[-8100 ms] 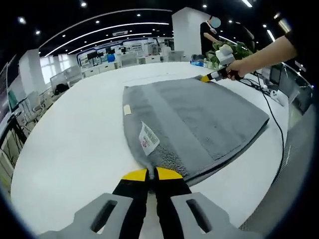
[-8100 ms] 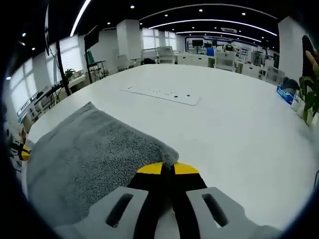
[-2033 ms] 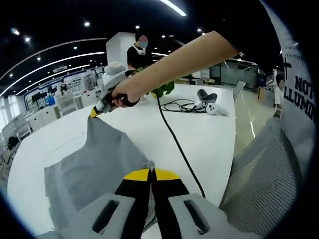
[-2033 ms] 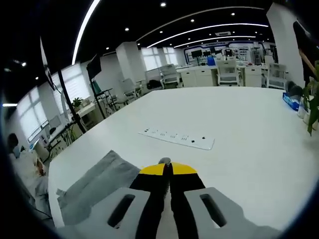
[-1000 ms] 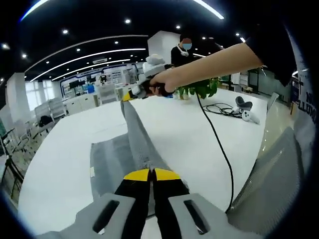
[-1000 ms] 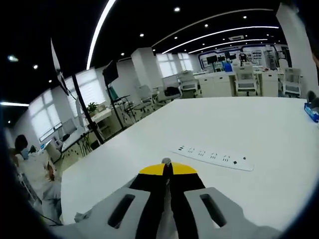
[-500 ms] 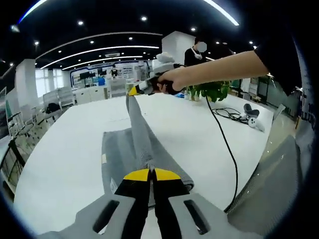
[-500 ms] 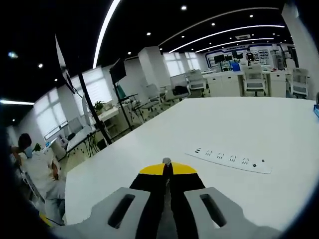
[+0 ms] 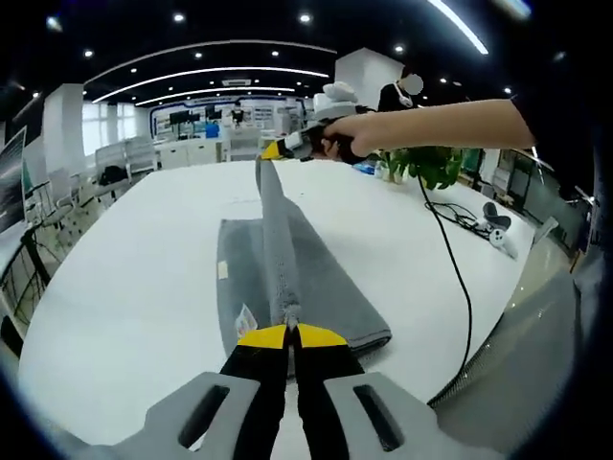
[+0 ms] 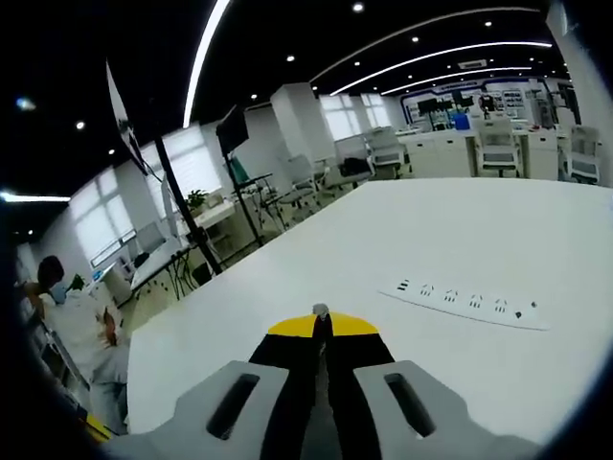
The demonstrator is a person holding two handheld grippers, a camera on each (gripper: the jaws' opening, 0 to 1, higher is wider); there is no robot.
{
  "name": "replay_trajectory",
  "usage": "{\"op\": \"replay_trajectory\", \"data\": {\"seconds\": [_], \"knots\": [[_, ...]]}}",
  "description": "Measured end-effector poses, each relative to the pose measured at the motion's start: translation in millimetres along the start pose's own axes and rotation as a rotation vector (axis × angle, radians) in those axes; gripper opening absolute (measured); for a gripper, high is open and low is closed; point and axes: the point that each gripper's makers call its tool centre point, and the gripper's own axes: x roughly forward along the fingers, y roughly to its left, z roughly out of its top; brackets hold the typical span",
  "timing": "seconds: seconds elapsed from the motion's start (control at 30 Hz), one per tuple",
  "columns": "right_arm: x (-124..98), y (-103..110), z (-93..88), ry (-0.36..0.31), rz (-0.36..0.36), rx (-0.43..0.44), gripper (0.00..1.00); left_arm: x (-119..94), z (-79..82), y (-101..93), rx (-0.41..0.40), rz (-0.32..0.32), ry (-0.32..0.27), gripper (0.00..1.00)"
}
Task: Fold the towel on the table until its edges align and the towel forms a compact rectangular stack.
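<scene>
Left gripper (image 9: 289, 333): jaws closed on near corner of grey towel (image 9: 326, 278). Towel's lower half flat on white bench (image 9: 124, 287); upper edge stretched taut, raised toward right gripper (image 9: 271, 150), jaws clamped on far corner. Power strip (image 10: 466, 301) on bench beyond. Potted plant (image 9: 428, 165) further back.

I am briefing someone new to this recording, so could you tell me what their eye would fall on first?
First, the grey terry towel, lifted into a taut ridge above the round white table in the left gripper view. The left tool pinches its near end and the right tool its far end. Beyond the right tool's tips, a white power strip lies flat.
</scene>
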Motion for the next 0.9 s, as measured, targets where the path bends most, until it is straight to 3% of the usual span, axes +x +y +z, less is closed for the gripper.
{"op": "replay_trajectory", "data": {"seconds": [0.9], "knots": [[77,11,-59.6,0.089,-0.039,-0.047,0.0,22,-58.9,30.5,-0.155,-0.02,0.105,0.02]]}}
